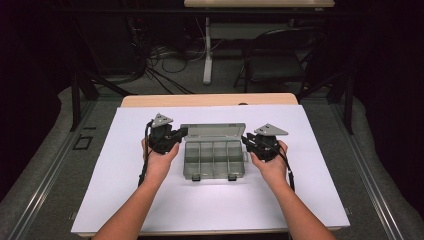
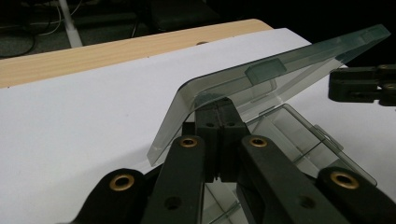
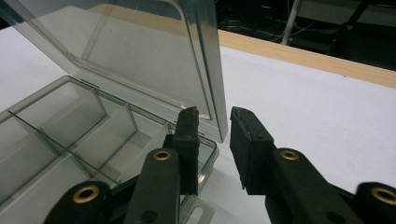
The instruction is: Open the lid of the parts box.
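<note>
Dark room, cables and a folding chair (image 1: 272, 57) in the gloom at the back, and up front a wooden table (image 1: 210, 99) covered by a white sheet (image 1: 210, 200) where all the action is. Dead centre on that sheet sits the clear plastic organiser box (image 1: 214, 160), base flat, dividers splitting it into compartments, its lid (image 1: 214, 131) swung up and leaning back towards the far edge. The person's forearms come in from the near side, one hand either side of the box. On the left, the left gripper (image 1: 180, 134) has its jaws pinched tight together right at the lid's left corner; in the left gripper view the black jaw tips meet on the lid's edge (image 2: 219, 100), clamped on it and holding the lid tilted. Over on the right, the right gripper (image 1: 246, 140) sits at the box's right end, jaws parted; in the right gripper view the lid's edge (image 3: 217, 84) stands near the gap, nothing squeezed, one pad (image 3: 187, 140) just over the base's rim, the other (image 3: 247, 140) over bare white sheet
</note>
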### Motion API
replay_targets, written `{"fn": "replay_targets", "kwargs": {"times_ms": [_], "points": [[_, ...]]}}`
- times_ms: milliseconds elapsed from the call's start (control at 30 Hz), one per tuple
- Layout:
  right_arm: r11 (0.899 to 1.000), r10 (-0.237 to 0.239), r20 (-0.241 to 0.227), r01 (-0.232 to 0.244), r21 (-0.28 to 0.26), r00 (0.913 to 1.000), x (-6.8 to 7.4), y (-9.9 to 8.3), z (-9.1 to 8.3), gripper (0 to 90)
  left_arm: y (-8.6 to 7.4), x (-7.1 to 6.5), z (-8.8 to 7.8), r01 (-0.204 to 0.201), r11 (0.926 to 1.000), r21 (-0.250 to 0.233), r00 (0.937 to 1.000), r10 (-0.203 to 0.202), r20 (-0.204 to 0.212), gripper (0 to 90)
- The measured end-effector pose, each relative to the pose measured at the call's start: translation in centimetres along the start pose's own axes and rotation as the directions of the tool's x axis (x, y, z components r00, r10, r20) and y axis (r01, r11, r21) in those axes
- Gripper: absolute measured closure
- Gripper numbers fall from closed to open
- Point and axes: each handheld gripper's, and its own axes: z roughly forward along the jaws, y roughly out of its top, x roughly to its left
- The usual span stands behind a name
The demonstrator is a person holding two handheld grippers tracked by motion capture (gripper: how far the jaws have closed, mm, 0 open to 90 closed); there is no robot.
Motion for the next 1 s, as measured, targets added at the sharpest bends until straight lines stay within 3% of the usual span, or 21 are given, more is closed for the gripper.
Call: {"fn": "replay_targets", "kwargs": {"times_ms": [467, 733, 1000], "points": [[0.999, -0.019, -0.003, 0.019, 0.028, 0.9998, -0.3, -1.2, 3.3, 72.6, 0.0, -0.2, 0.2, -0.005, 1.0000, 0.005, 1.0000, 0.005, 0.008, 89.9], [1.000, 0.000, 0.000, 0.000, 0.016, 1.0000, -0.5, -1.4, 3.6, 75.7, 0.0, -0.2, 0.1, -0.005, 1.0000, 0.004, 1.0000, 0.005, 0.008, 89.9], [1.000, -0.017, 0.013, 0.017, 0.000, 0.9998, -0.7, -1.3, 3.4, 83.0, 0.0, -0.2, 0.0, -0.010, 1.0000, 0.003, 0.9999, 0.010, 0.007, 88.1]]}}
